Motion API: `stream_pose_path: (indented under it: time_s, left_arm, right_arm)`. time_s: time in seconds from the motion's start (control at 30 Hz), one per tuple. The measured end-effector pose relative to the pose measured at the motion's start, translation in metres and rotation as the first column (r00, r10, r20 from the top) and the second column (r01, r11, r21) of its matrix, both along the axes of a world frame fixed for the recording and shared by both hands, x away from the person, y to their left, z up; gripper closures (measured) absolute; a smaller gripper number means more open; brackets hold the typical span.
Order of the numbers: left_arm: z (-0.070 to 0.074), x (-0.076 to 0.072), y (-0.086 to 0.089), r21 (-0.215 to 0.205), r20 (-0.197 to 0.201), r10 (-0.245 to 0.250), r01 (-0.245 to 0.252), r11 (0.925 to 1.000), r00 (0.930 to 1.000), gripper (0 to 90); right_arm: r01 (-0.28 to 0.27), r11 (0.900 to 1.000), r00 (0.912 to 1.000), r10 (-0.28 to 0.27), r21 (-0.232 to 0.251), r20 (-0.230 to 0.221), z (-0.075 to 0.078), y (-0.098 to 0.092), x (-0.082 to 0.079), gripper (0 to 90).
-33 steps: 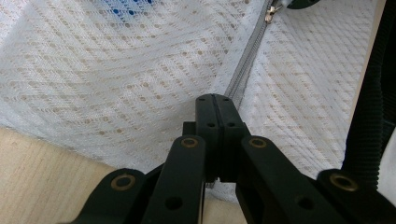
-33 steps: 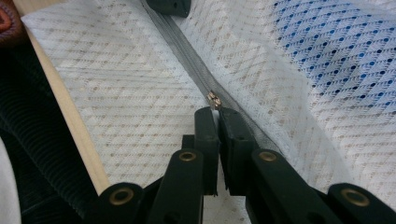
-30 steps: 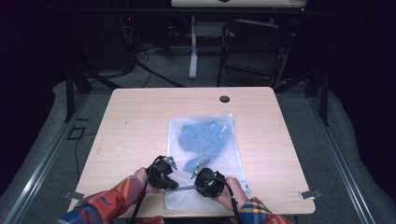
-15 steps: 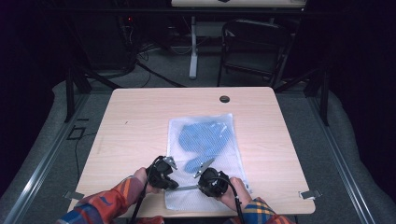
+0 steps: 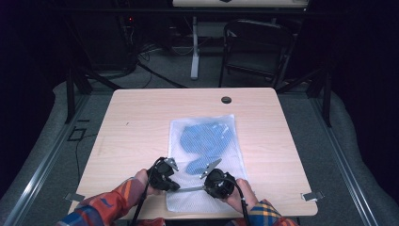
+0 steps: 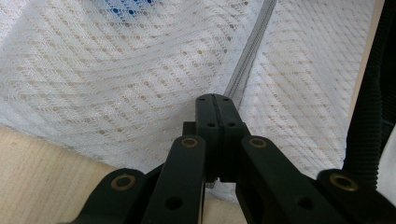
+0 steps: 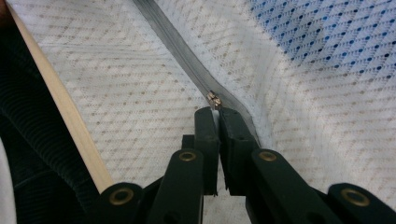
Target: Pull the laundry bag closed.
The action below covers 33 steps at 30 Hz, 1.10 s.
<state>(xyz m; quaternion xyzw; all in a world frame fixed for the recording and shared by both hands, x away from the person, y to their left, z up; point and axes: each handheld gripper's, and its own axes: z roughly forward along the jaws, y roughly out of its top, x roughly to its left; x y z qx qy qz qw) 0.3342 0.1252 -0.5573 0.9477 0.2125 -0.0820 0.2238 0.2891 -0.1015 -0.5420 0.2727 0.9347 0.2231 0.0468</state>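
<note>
No brand, label or lettering can be read on anything here.

A white mesh bag (image 5: pixel 207 160) lies flat on the wooden desk (image 5: pixel 136 127), slightly right of the middle, its near end close to the front edge where the person stands. Something blue (image 5: pixel 204 139) shows through the netting in the bag's far half. A grey zipper (image 6: pixel 252 56) runs across the near part of the bag.

Both forearms, in plaid sleeves, come in low over the front edge, angled inward toward each other. The left gripper (image 5: pixel 162 173) sits at the bag's near-left corner, its jaws pressed together on the mesh right by the zipper tape (image 6: pixel 214 105). The right gripper (image 5: pixel 217 181) is just across from it on the bag, its jaws pinched on the small metal zipper pull (image 7: pixel 214 100), with only a sliver of gap between the pads. The two grippers are near each other, the zipper stretched between them.

The desk's left half is bare wood, as is a strip to the right of the bag. A round cable hole (image 5: pixel 226 100) sits near the far edge. Beyond the desk stand a dark chair (image 5: pixel 256 47) and a white stand leg (image 5: pixel 194 52).
</note>
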Motion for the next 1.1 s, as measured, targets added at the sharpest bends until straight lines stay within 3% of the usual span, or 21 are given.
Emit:
stream_pose_path:
  time_s: [0.23, 0.43, 0.47, 0.6, 0.67, 0.87, 0.93, 1.1]
  left_arm:
    - [0.0, 0.0, -0.001, 0.001, 0.001, 0.001, -0.001, 1.0, 1.0, 90.0]
    - [0.001, 0.002, -0.001, -0.009, -0.021, 0.002, -0.002, 1.0, 0.9998, 90.0]
    - [0.004, 0.0, -0.002, -0.043, -0.005, -0.003, 0.003, 0.9991, 1.0, 90.0]
    - [0.008, -0.002, -0.006, -0.064, 0.032, 0.019, -0.017, 0.9978, 0.9993, 90.0]
    - [0.008, -0.003, -0.014, -0.051, 0.064, 0.016, -0.013, 0.9986, 0.9978, 90.0]
    - [0.006, -0.004, -0.034, -0.037, 0.111, -0.006, 0.01, 0.9993, 0.9938, 90.0]
    - [0.003, -0.002, -0.039, -0.021, 0.112, -0.021, 0.024, 0.9995, 0.9935, 90.0]
    - [0.0, -0.001, -0.042, -0.031, 0.126, -0.008, 0.012, 0.9994, 0.992, 90.0]
  right_arm:
    - [0.006, 1.0, 1.0, -0.006, 0.0, -0.003, 0.0, -0.003, -0.001, 86.8]
    - [0.003, 1.0, 1.0, -0.003, 0.005, 0.005, 0.0, -0.003, 0.001, 86.8]
    - [0.001, 1.0, 0.9999, -0.001, 0.005, 0.011, 0.0, -0.003, 0.001, 86.7]
    - [0.001, 1.0, 1.0, -0.001, 0.013, 0.006, -0.001, -0.002, 0.001, 86.7]
    - [0.0, 1.0, 1.0, 0.0, 0.014, 0.01, -0.001, -0.001, 0.001, 86.8]
    - [-0.005, 1.0, 0.9999, 0.005, 0.022, 0.012, -0.001, -0.001, 0.002, 86.7]
    - [-0.011, 1.0, 0.9999, 0.011, 0.02, 0.009, -0.001, -0.002, 0.003, 86.7]
    - [-0.004, 1.0, 0.9999, 0.004, 0.025, 0.015, -0.002, -0.002, 0.002, 86.7]
